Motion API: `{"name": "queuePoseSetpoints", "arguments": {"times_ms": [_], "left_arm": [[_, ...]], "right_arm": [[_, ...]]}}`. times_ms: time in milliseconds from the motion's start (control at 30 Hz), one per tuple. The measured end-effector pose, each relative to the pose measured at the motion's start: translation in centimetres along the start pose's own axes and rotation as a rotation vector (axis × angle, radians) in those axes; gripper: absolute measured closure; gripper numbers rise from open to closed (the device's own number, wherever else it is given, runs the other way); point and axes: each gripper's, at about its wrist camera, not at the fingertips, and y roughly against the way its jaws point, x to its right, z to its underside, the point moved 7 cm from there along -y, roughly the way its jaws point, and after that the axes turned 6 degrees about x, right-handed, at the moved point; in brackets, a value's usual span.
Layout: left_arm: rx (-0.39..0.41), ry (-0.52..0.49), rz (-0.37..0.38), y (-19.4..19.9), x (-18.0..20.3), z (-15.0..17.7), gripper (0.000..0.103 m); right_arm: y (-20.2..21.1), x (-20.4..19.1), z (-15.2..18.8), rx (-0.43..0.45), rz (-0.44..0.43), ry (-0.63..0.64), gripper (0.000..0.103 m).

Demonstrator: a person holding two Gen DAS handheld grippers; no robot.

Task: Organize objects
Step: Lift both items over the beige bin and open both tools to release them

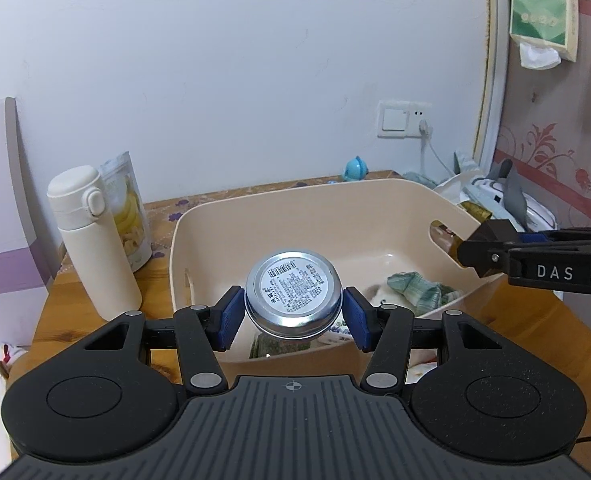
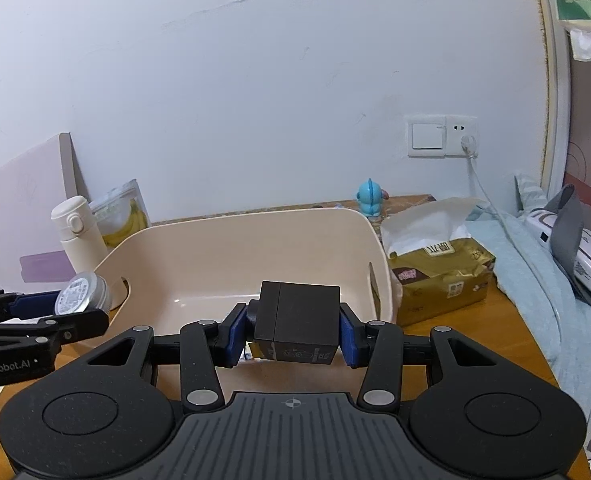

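Note:
My left gripper (image 1: 293, 316) is shut on a round silver tin (image 1: 293, 294) with a printed label, held above the near left part of the beige plastic bin (image 1: 255, 212). The tin also shows in the right wrist view (image 2: 81, 292), at the bin's left rim. My right gripper (image 2: 293, 334) is shut on a black box (image 2: 297, 322), held over the bin's near rim (image 2: 231, 220). That box shows in the left wrist view (image 1: 485, 248) by the bin's right handle slot. A green patterned cloth (image 1: 415, 290) lies inside the bin.
A white flask (image 1: 89, 240) and a banana snack bag (image 1: 129, 220) stand left of the bin. A gold tissue pack (image 2: 441, 276) lies right of it. A blue toy (image 2: 369, 198) stands at the wall. A white device (image 2: 575, 264) lies on blue cloth, far right.

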Motion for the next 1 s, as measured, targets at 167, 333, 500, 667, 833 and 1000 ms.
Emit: {"name": "queuePoseSetpoints", "arguments": {"times_ms": [167, 333, 500, 667, 833, 1000], "left_arm": [[-0.020, 0.007, -0.003, -1.5, -0.1, 0.1, 0.048], [-0.049, 0.017, -0.014, -3.1, -0.4, 0.3, 0.048], [-0.077, 0.020, -0.032, -4.5, -0.8, 0.8, 0.048], [-0.107, 0.021, -0.040, -5.6, -1.0, 1.2, 0.048], [-0.126, 0.012, -0.039, -6.2, -0.9, 1.5, 0.048], [-0.136, 0.008, -0.039, -6.3, -0.7, 1.3, 0.048]], "right_arm": [[-1.5, -0.4, -0.2, -0.010, -0.002, 0.015, 0.059], [-2.7, -1.0, -0.2, -0.028, -0.010, 0.032, 0.059], [-3.9, -1.6, -0.1, -0.046, -0.016, 0.053, 0.059], [-4.9, -2.1, 0.3, -0.071, -0.018, 0.068, 0.059], [-5.6, -2.3, 0.7, -0.098, -0.017, 0.082, 0.059], [-6.2, -2.2, 1.2, -0.129, -0.010, 0.092, 0.059]]}}
